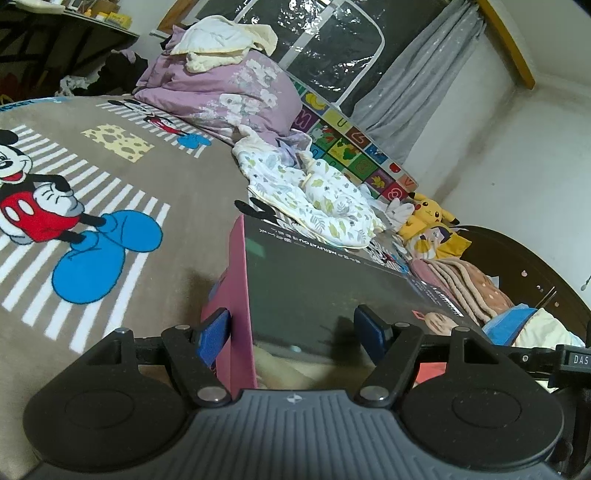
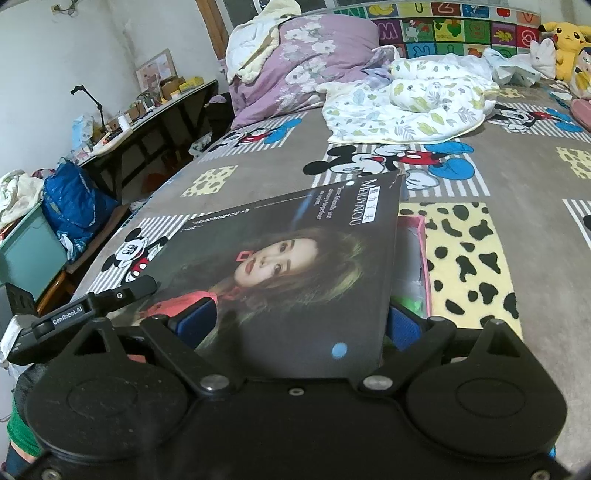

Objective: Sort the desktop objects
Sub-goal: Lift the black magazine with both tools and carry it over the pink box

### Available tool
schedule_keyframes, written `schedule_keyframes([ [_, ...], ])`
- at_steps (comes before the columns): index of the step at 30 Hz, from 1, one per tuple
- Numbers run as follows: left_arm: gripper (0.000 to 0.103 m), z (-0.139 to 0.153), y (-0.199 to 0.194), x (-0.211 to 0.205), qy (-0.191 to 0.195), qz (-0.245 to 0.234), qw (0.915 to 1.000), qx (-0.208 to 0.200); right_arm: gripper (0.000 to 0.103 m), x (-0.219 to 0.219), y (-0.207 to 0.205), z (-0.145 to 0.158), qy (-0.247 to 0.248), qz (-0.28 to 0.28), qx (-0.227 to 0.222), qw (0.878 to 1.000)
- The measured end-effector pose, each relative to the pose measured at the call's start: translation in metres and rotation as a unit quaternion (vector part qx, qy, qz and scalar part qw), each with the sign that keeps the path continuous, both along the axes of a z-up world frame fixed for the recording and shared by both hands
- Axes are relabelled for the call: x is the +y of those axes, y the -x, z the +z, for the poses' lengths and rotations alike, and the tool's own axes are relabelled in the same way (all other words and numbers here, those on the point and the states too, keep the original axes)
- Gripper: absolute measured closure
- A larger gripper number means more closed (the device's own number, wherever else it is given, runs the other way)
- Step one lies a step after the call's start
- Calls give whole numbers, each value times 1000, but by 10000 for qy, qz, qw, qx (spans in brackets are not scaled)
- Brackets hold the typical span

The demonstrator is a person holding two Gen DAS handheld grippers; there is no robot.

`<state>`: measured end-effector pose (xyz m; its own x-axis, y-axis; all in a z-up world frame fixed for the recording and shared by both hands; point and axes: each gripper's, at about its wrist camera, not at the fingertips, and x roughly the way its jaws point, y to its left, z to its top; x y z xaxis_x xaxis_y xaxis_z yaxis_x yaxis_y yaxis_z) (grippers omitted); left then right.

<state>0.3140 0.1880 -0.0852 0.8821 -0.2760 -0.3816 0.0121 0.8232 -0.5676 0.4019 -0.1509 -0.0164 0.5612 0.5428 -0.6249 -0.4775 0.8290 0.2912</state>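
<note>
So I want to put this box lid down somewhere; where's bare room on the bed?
Free: the blanket right of the pink box, over the spotted yellow patch, and left of the lid. Crowded: the far end, with the leaf-print quilt, purple bedding and plush toys.

Dark glossy cover [image 2: 295, 266] with a woman's portrait: bore "MEILIYATOU" in white capitals along its top edge; smaller lines beside it were too fine to read.
Black gripper bracket [image 2: 70, 317]: was marked "GenRobot.AI".
Black fitting [image 1: 574, 360]: showed "DAS", cut off at the picture's edge.
Alphabet play mat [image 2: 443, 26]: carried single letters, among them "M" and "U".
</note>
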Motion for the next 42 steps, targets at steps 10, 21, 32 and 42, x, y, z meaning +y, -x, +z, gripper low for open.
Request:
schedule_keyframes([
  [10, 31, 8, 4, -6, -143, -70, 9997, 184, 6, -3, 0, -5, 125, 54, 19, 9999],
  [21, 31, 0, 0, -15, -200, -28, 9996, 218, 6, -4, -1, -11, 325, -26, -33, 9995],
  [32, 30, -2, -1, -37, -569, 141, 9983, 49, 7, -17, -5, -20, 391, -340, -65, 9986],
  [42, 29, -1, 0, -35, -515, 208, 9984, 101, 7, -43, -6, -20, 165, -887, -226, 9957],
])
